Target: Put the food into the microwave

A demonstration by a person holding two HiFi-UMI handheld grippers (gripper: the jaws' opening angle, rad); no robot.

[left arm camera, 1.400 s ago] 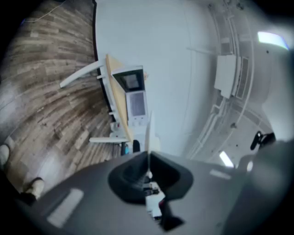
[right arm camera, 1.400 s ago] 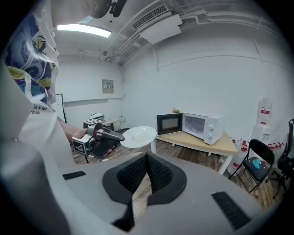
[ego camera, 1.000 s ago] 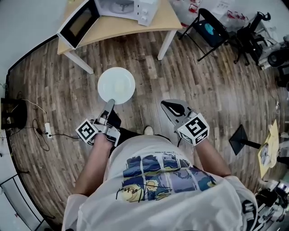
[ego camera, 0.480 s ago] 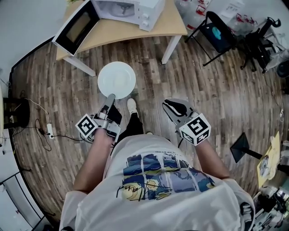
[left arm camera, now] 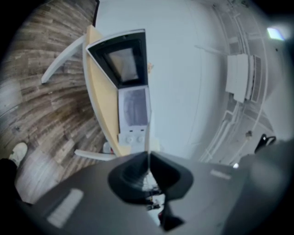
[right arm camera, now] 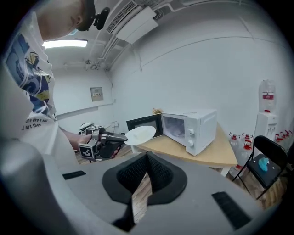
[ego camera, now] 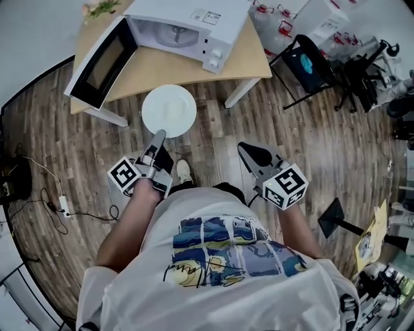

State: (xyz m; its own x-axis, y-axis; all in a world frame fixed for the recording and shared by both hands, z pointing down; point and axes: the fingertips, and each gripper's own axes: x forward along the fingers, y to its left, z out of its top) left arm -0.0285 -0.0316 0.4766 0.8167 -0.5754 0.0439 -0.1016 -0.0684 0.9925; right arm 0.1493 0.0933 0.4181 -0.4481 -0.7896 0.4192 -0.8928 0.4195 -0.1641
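A white plate [ego camera: 169, 110] hangs level in front of me, with my left gripper [ego camera: 159, 134] shut on its near rim. In the left gripper view the plate [left arm camera: 148, 131] shows edge-on as a thin line between the jaws. What lies on the plate is pale and hard to make out. The white microwave [ego camera: 187, 29] stands on a wooden table [ego camera: 162, 68], its door [ego camera: 100, 61] swung wide open to the left, its cavity facing me. The plate's far rim reaches the table's front edge. My right gripper [ego camera: 244, 149] is shut and empty, to the plate's right over the floor.
White table legs [ego camera: 240, 94] stand below the table's front edge. A black folding chair [ego camera: 304, 61] and water bottles [ego camera: 268, 16] sit right of the table. Cables [ego camera: 61, 203] lie on the wooden floor at left. A black stand base [ego camera: 336, 220] is at right.
The table and microwave have come closer in the head view as the person walked forward. The plate, carried along by the left gripper, now reaches the table's edge. The right gripper moved forward too.
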